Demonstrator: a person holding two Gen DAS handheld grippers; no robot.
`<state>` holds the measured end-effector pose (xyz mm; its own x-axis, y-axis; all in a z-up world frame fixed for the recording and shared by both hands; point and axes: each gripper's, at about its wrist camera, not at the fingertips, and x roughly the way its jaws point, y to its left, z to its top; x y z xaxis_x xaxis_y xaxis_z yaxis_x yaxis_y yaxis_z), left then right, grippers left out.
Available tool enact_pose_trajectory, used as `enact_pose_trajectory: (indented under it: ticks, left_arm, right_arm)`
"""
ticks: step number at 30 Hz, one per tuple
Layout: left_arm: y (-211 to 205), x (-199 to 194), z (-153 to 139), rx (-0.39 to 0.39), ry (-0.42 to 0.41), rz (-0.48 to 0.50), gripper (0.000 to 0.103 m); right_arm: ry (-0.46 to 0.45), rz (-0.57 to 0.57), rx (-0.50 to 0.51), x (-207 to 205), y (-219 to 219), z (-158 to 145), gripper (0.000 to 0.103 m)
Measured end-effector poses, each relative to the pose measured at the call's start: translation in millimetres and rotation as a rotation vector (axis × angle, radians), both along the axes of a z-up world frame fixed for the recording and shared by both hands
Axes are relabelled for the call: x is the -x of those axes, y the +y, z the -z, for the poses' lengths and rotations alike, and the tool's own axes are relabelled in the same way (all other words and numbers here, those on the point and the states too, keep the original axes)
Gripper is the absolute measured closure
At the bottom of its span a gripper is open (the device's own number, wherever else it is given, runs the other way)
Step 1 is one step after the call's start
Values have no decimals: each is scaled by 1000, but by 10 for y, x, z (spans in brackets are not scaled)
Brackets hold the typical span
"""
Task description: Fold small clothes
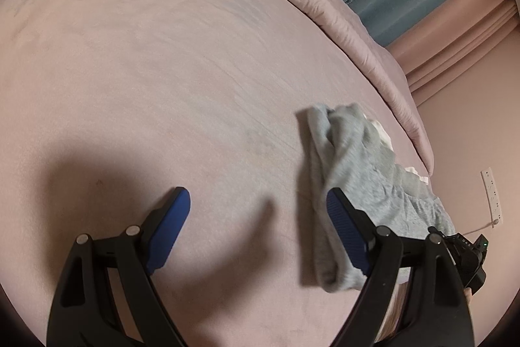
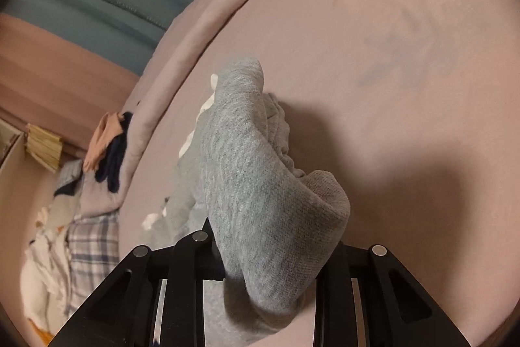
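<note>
Right claw point(image 2: 269, 269) is pinching the grey garment point(image 2: 256, 184), and the cloth bunches up from between its fingers toward the middle of the right wrist view. It looks like an edge has been picked up so it can be laid over the rest to make a fold. The other end of the garment lies on the pink bed point(image 2: 406, 86), with a bit of white cloth point(image 2: 208, 103) peeking out on its left side.

Left claw point(image 1: 258, 207) is spread wide with nothing in it. Its blue pads point(image 1: 169, 230) sit low in the left wrist view, just above the bed, with the garment to the right of them. My guess is that it waits there to hold the cloth down or smooth it.

More clothes point(image 2: 110, 145) lie in a pile at the left of the right wrist view, on the puffy blanket point(image 1: 341, 21). They are probably next
</note>
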<state>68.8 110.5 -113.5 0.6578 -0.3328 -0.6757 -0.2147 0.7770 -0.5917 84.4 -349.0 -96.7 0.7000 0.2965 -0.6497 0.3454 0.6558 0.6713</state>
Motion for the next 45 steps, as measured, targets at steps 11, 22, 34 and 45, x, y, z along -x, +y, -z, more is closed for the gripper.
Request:
enact_pose_trajectory:
  ticks: [11, 22, 34, 45]
  left_arm:
    - [-12, 31, -65, -3, -14, 0, 17]
    - [-49, 57, -88, -6, -5, 2, 17]
    - [-83, 7, -53, -27, 12, 24, 17]
    - [-65, 1, -84, -17, 15, 31, 16]
  right_arm:
    - [-155, -88, 513, -55, 658, -763, 76]
    - [-314, -447, 877, -135, 1998, -1039, 75]
    - [-240, -761, 1171, 19, 3014, -195, 73]
    - [-237, -846, 1110, 249, 2995, -189, 48]
